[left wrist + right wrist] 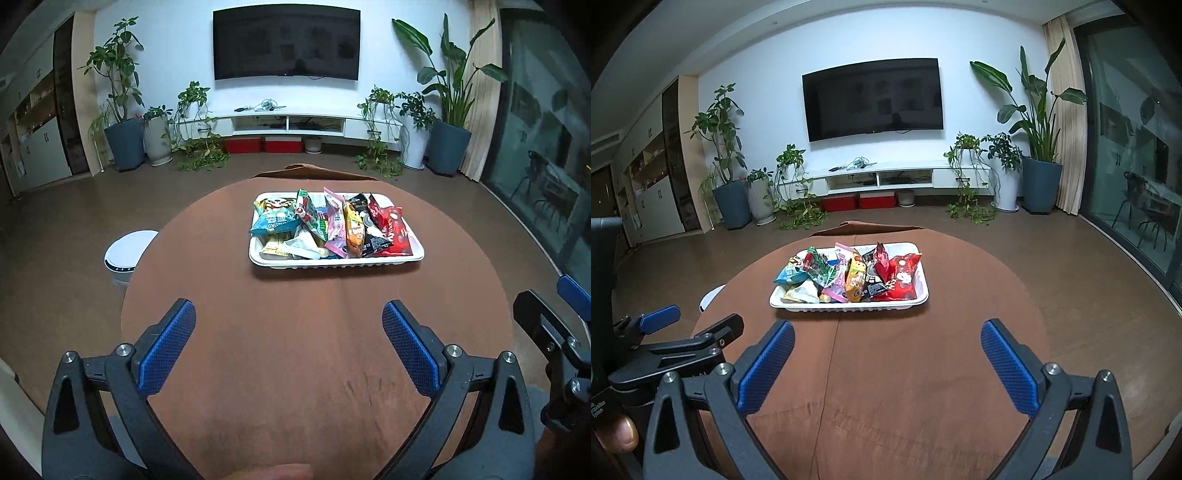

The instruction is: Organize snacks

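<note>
Right, the white tray [371, 263] sits toward the far half of the round brown table [295, 350], and it is packed: a red packet [394, 233] at its right end, a black one [369, 229] next to it, then an orange packet [354, 229], a pink one [337, 224], a green-and-red one [309, 214], and a light-blue packet [275, 221] at the left end, with pale wrappers lying loose underneath. The right-hand packets stand on edge in a row; the left end is a jumble. By the look of it, the sorting is either nearly done or about to start on that messy left corner, and I cannot tell which.

The left gripper [289, 341] hangs over the near part of the table, jaws spread wide, nothing between them. The right gripper [887, 356] is the same, released and empty, well short of the tray. A thumb [622, 432] shows at the lower left of the right wrist view.

Next move, I'd say, calls for a reach forward and a pinch on a thin packet edge, taking care not to topple its upright neighbours.

The table between grippers and tray is bare cloth, so nothing blocks the reach. A white round bin [127, 251] stands on the floor off the left edge; a television [286, 42] and potted plants [118, 96] line the far wall.
</note>
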